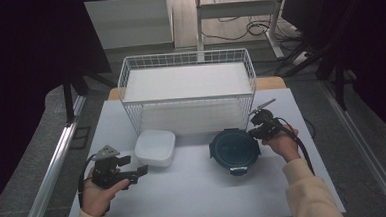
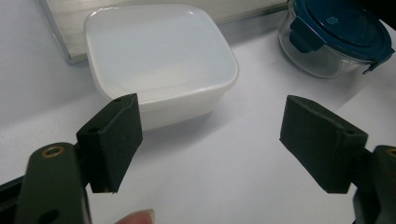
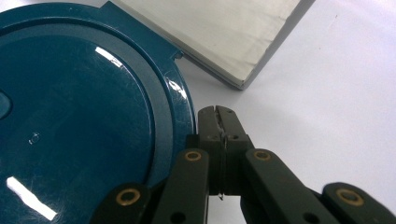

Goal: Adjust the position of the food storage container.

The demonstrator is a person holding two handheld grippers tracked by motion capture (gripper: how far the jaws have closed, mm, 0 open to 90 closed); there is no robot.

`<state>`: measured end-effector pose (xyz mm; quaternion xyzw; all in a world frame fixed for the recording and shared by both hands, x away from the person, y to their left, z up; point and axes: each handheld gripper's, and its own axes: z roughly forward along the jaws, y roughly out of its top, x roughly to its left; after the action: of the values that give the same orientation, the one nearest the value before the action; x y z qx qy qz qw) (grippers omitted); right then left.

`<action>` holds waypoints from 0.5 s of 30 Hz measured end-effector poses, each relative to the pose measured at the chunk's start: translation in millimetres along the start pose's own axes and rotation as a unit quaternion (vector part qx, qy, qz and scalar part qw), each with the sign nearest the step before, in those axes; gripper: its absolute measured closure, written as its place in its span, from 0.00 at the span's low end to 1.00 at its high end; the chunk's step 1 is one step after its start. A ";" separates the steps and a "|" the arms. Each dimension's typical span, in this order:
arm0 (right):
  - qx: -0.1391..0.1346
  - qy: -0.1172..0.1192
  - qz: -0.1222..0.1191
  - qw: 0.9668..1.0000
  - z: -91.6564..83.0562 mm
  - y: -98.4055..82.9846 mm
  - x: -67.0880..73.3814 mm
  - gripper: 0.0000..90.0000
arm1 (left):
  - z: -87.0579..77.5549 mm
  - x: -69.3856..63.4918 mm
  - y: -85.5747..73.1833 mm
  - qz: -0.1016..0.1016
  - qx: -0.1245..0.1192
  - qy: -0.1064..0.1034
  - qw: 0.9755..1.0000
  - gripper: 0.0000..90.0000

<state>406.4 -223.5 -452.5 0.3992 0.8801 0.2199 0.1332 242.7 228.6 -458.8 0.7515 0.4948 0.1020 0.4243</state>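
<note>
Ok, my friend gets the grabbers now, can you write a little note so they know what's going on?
Left gripper: jaws open, nothing between them, aimed at the white container, not touching it.
Right gripper: jaws shut with nothing in them, tips right beside the rim of the blue lid of the round glass container; contact can't be told.
Things: both containers stand on the table in front of the wire basket, white one on the left, round one on the right. The round one's lid is on.
Done: nothing lifted or moved into the basket.
Left: probably the lid's clips, then the containers.
</note>
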 end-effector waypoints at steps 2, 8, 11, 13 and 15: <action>0.000 -0.002 -0.003 1.000 0.0 0.0 0.7 1.00 | -0.1 0.4 0.0 -0.001 -0.001 0.000 1.000 0.23; -0.002 0.003 -0.010 1.000 0.5 0.6 4.2 1.00 | 1.8 1.0 -0.6 -0.002 0.001 0.001 1.000 0.23; -0.004 0.005 -0.013 1.000 0.9 1.1 7.6 1.00 | 2.1 1.4 -0.7 -0.003 0.002 0.001 1.000 0.23; -0.005 0.006 -0.015 1.000 1.1 1.1 8.7 1.00 | 2.0 1.5 -0.7 -0.003 0.001 0.002 1.000 0.23; -0.005 0.005 -0.018 1.000 0.8 1.0 11.0 1.00 | 1.6 1.7 -0.7 -0.003 0.001 0.002 1.000 0.23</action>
<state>400.3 -214.2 -453.4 0.3811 0.8870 0.2234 0.1344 244.0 229.2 -460.7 0.7501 0.4981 0.1014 0.4230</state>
